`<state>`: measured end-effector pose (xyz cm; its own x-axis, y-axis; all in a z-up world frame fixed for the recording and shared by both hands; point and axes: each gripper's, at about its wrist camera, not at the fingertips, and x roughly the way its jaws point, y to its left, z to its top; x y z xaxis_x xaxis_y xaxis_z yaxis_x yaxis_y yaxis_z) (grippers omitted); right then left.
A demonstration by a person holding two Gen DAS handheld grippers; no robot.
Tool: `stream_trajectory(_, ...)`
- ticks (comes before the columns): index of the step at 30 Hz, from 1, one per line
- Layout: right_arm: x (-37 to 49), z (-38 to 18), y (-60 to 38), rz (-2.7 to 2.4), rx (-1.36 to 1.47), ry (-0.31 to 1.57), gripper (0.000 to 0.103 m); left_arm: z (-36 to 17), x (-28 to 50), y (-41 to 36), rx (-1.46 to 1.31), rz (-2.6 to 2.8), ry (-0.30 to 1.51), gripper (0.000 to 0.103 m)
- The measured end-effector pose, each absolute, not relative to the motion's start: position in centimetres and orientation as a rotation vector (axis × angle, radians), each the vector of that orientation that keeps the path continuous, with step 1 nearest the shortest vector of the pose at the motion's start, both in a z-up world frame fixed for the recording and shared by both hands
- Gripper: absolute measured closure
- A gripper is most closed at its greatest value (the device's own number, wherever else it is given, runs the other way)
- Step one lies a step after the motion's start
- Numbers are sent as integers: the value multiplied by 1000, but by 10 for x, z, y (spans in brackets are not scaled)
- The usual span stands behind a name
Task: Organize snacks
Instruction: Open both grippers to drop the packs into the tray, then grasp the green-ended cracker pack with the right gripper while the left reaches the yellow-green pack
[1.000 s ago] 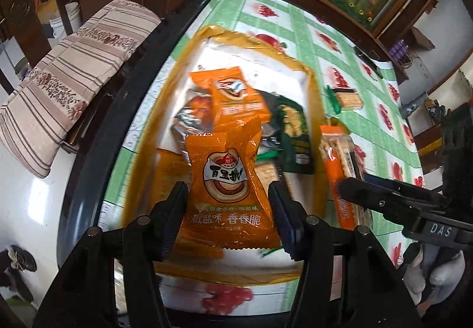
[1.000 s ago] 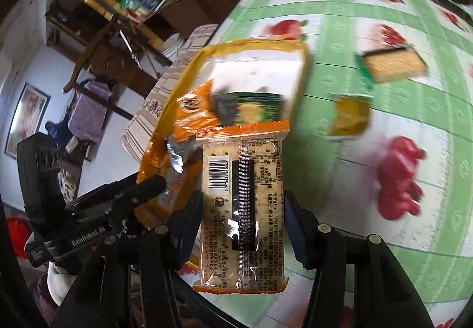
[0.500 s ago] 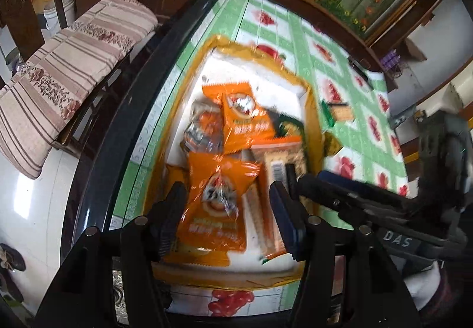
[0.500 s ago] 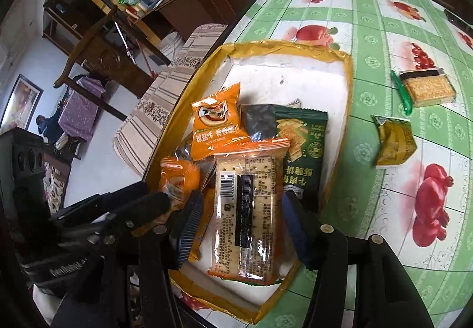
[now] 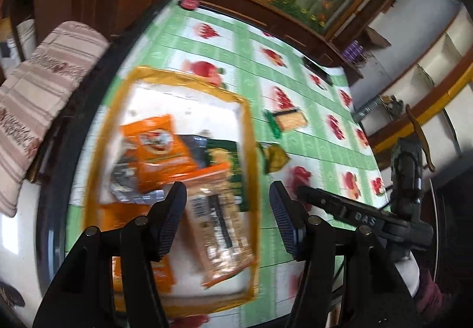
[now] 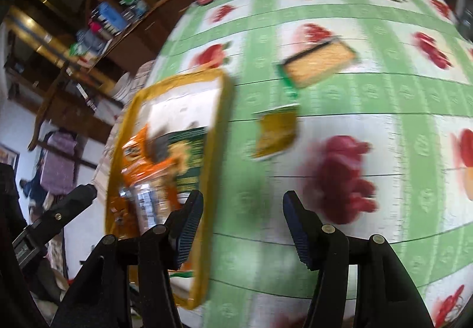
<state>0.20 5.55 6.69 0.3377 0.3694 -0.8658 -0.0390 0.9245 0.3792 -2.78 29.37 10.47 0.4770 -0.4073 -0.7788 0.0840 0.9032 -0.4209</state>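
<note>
Right hand-held gripper (image 6: 242, 224) empty, jaws parted; yellow snack packet (image 6: 276, 133) ahead on tablecloth (image 6: 369, 97), apart.

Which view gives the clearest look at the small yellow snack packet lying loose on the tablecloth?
The right wrist view: the yellow packet lies near the middle, large and whole, though motion-blurred. In the left wrist view it is smaller, just beyond the orange-rimmed tray, its outline clear but less detailed.
</note>
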Motion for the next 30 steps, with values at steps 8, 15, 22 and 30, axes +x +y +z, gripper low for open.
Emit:
stream_trajectory(8,39,59,-1,173,340,1192,44,102,-28,275,-345,-292,1057,46)
stream_trajectory(15,107,75,-28,142,287,1115,44,107,-48,288,-378,-176,1041,46)
stream_trajectory(22,177,61,5,196,134,1122,49,97,-66,287,-403,-96,1078,46)
stream_trajectory(30,175,36,43,214,-154,1126,58,98,-65,264,-385,-115,1081,46)
